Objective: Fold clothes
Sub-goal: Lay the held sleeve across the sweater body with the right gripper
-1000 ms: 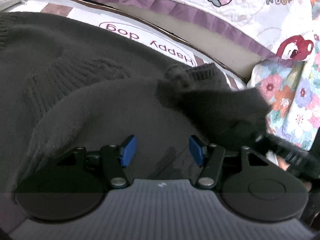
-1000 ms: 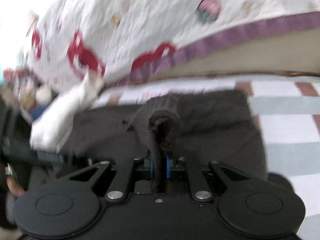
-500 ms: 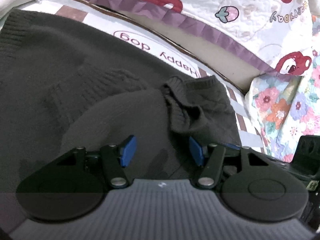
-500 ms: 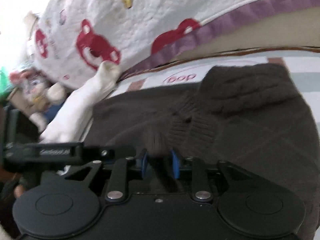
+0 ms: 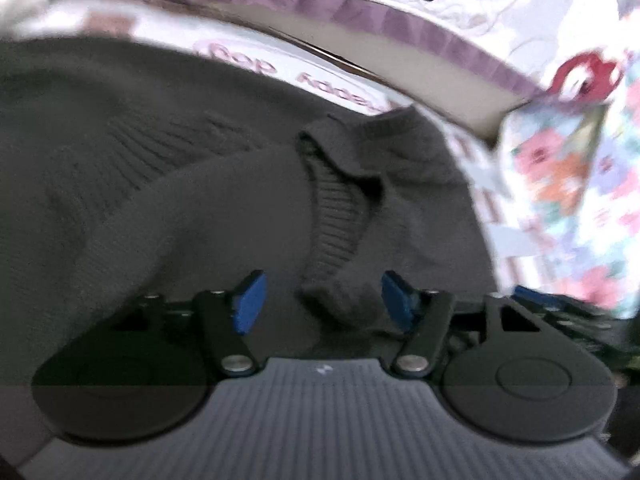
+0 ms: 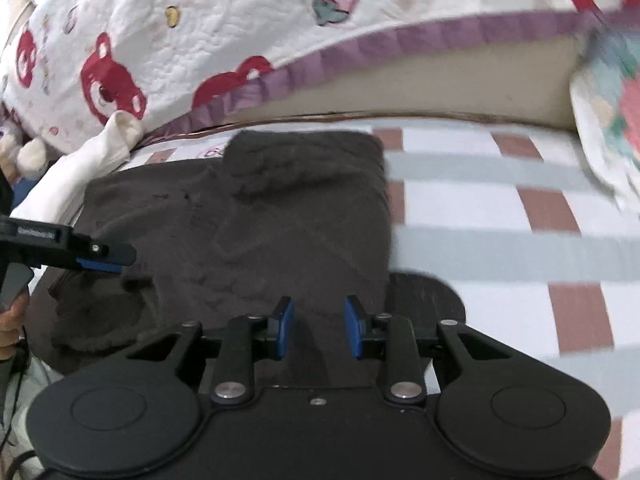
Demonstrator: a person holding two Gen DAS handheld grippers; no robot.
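The dark knitted sweater [image 6: 256,232] lies partly folded on the checked bed sheet [image 6: 500,216], below the quilt [image 6: 240,28] with red bears. Its ribbed cuff [image 5: 336,216] rests on top of the sweater, its end between the left tool's [image 5: 323,300] blue pads, which are closing but not pressing it. The right tool [image 6: 319,326] hovers over the sweater's near edge, jaws opening, nothing clamped. A floral cloth [image 5: 568,200] sits beside the sweater.
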